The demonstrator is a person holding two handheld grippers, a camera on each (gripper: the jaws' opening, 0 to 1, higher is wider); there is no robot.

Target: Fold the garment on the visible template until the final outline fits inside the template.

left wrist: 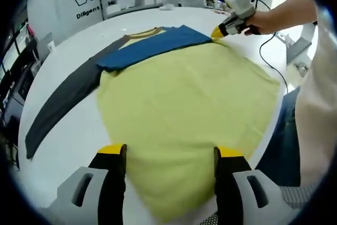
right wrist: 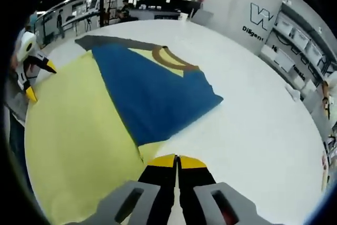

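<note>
The left tongs (left wrist: 171, 156) stand parted over the yellow garment (left wrist: 184, 114) on the white tabletop (left wrist: 63, 140); the right tongs (left wrist: 217, 32) touch its far edge beside a blue fold (left wrist: 152, 46).

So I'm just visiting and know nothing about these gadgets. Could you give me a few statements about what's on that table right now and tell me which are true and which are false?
1. The garment is mostly yellow with a blue panel folded across it. True.
2. The right gripper has its fingers spread wide apart. False: they are pressed together at the edge of the cloth.
3. The left gripper is open above the yellow fabric. True.
4. A dark grey sleeve lies stretched out on the white table. True.
5. The shirt is crumpled into a ball. False: it lies spread flat.
</note>
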